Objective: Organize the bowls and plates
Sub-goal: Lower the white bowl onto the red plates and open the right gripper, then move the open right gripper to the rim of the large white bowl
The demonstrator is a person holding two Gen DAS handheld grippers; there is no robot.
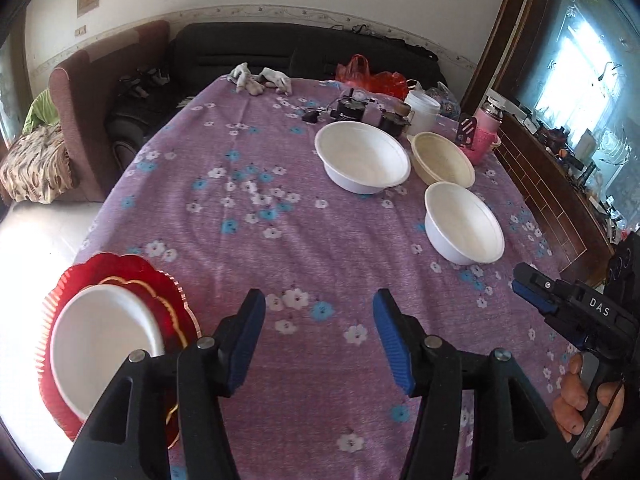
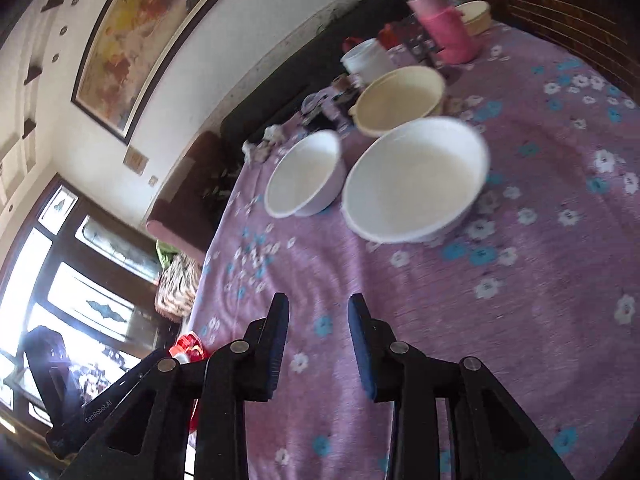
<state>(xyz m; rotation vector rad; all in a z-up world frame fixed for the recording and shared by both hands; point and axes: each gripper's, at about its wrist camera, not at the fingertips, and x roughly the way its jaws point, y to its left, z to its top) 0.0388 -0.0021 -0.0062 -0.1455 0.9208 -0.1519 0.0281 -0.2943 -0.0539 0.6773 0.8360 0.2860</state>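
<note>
Left wrist view, left to right. Red scalloped plate at the near left edge of the table, on the purple flowered cloth; a white plate lies on top of it. Left gripper: jaws apart, nothing between them, only cloth beneath. Grey gloves at the far end of the table. Large white bowl past the middle, upright. Cream bowl just beside it on the right. A second white bowl nearer, apart from both. Behind the bowls: small black devices, a white tub, a pink flask. Right gripper enters at the right edge, a hand on its grip; its jaw state cannot be read here.

Right wrist view, blurred. Right gripper: jaws apart, empty, over cloth. The two white bowls and the cream bowl stand ahead of it, none touched.
</note>
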